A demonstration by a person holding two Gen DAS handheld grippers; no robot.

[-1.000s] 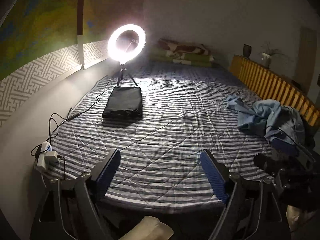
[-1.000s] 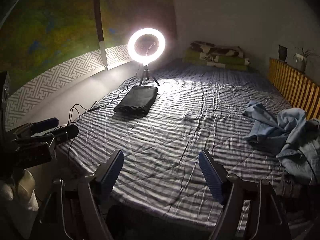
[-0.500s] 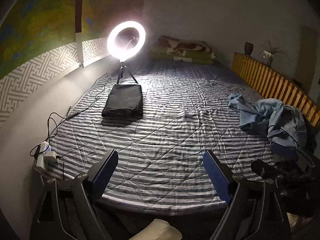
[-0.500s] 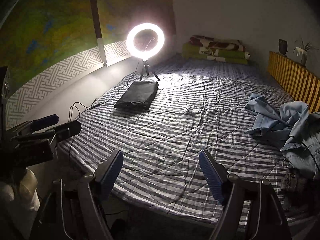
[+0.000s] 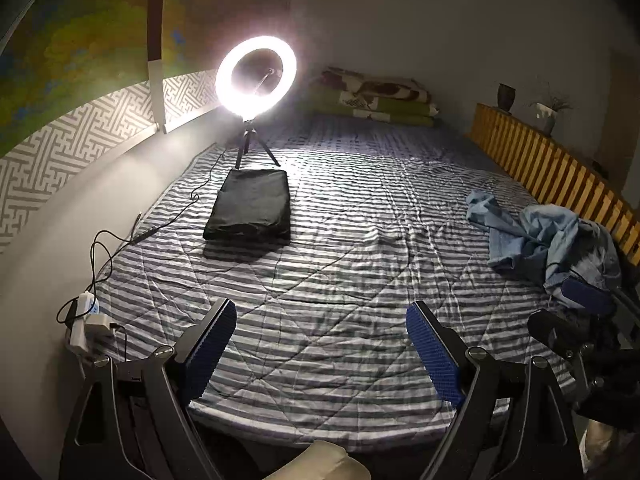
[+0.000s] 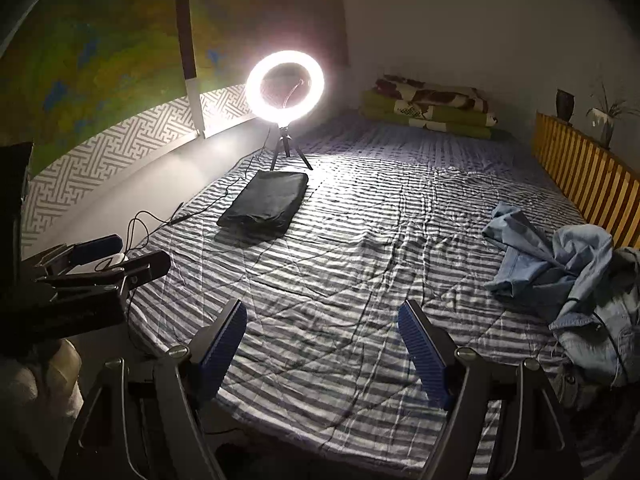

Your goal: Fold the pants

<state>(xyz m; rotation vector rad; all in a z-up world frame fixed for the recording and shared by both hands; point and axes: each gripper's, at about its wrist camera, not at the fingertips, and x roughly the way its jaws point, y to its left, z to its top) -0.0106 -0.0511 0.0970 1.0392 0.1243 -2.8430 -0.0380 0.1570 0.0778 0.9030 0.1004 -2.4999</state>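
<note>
Crumpled light-blue jeans (image 5: 548, 244) (image 6: 568, 272) lie in a heap at the right side of the striped bed (image 5: 340, 280) (image 6: 360, 264). A black folded garment (image 5: 250, 204) (image 6: 266, 202) rests flat near the ring light. My left gripper (image 5: 320, 340) is open above the bed's near edge, nothing between its blue pads. My right gripper (image 6: 322, 340) is open too, also empty, with the jeans off to its right. The left gripper (image 6: 104, 264) shows at the left of the right wrist view. The right gripper (image 5: 576, 312) shows at the right of the left wrist view.
A lit ring light (image 5: 256, 76) (image 6: 285, 87) on a small tripod stands at the bed's left, its cable running to a power strip (image 5: 84, 320). Folded blankets (image 5: 372, 98) lie at the far end. A wooden slatted rail (image 5: 560, 172) borders the right side.
Both grippers have drifted slightly, so the views shifted a little. The clothes have not moved and both grippers stay open.
</note>
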